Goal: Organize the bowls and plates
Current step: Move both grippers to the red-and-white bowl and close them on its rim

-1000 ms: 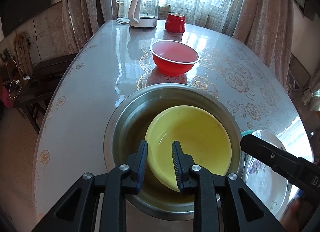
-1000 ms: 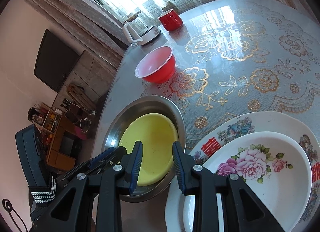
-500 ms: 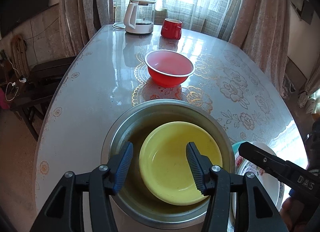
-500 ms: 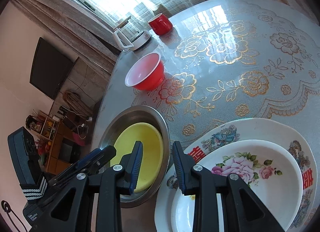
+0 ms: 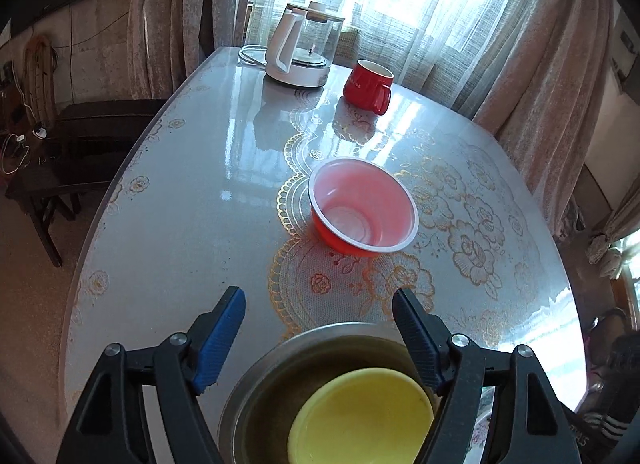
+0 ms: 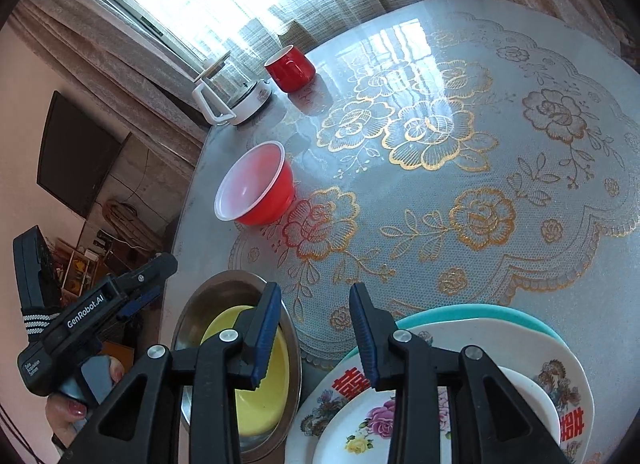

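In the left wrist view my left gripper [image 5: 318, 300] hovers over the far rim of a steel basin [image 5: 256, 376]. Its jaws are opening wide with nothing between the pads. A yellow bowl [image 5: 360, 420] lies in the basin. A red bowl [image 5: 362, 207] with a white rim stands further out on the table. In the right wrist view my right gripper [image 6: 315, 292] hangs between the basin [image 6: 192, 304] and a stack of plates [image 6: 560, 376]. Its jaws are opening slightly and hold nothing. A flowered dish [image 6: 360, 428] tops the stack. The left gripper [image 6: 156, 280] shows at the left.
A glass kettle [image 5: 304, 47] and a red mug [image 5: 370, 81] stand at the far end of the oval table by the curtains. A dark chair [image 5: 60, 167] stands off the table's left side. A hand [image 6: 76, 404] holds the left gripper.
The left gripper let go of the yellow bowl's rim, spread wide and moved forward toward the red bowl. The right gripper widened a little and drifted along the table.
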`<state>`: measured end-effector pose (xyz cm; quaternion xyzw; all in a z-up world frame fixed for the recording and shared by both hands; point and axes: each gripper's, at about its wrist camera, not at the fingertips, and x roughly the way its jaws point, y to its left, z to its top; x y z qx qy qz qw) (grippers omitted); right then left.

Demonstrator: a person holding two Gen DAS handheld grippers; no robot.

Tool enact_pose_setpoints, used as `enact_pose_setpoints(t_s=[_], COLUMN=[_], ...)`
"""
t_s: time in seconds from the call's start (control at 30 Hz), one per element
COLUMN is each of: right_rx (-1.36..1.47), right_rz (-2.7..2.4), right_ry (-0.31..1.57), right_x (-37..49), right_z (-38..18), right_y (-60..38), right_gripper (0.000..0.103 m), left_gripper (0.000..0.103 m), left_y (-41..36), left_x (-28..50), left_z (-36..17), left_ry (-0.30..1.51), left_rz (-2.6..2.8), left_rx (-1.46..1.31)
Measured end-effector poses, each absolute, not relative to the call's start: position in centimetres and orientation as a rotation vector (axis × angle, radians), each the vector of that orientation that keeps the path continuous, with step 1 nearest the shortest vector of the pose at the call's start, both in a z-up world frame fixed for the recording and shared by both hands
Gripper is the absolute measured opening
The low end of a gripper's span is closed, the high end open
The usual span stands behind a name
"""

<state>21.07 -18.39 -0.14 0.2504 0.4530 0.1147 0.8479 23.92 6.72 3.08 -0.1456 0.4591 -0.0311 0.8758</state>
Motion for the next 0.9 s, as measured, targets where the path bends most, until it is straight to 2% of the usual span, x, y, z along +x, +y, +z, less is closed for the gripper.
enact_pose_setpoints(t_s=[0.27,0.4,0.43,0.57,0.63,0.73,0.9], right_rx=[0.532,0.532,0.530,0.515,0.505,0.494,0.501], right_rz=[0.231,0.232,0.232,0.245,0.245,0.263,0.273], right_ry=[0.988,1.010,1.012,1.021,1.025,1.029,1.047], right_x=[22.7,24.3,24.8,27.3,28.6,30.5,33.4], right_z=[-1.0,-1.1,-1.0,-0.6,-0.4,-0.3,-1.0], right_y=[-18.2,-18.1,-18.0,-17.3,-16.9,-15.9,-14.4], right_gripper=[0.036,0.036,0.036,0.036,0.036,0.036,0.036], left_gripper=[0.074,0.068,0.061,0.050,0.040,0.030,0.023], left_y=[7.3,7.1,7.1,7.5,7.7,7.8,7.6], left_x=[30.4,32.5,32.9,33.9,34.2,34.6,34.8], left_z=[1.7,0.7,0.3,-1.2,-1.6,-2.2,-2.7], left_ry=[1.021,1.044,1.055,1.097,1.111,1.132,1.143], left_rz=[-0.064,-0.054,-0.051,-0.064,-0.069,-0.077,-0.090], left_rx=[-0.384,-0.366,-0.364,-0.400,-0.418,-0.433,-0.440])
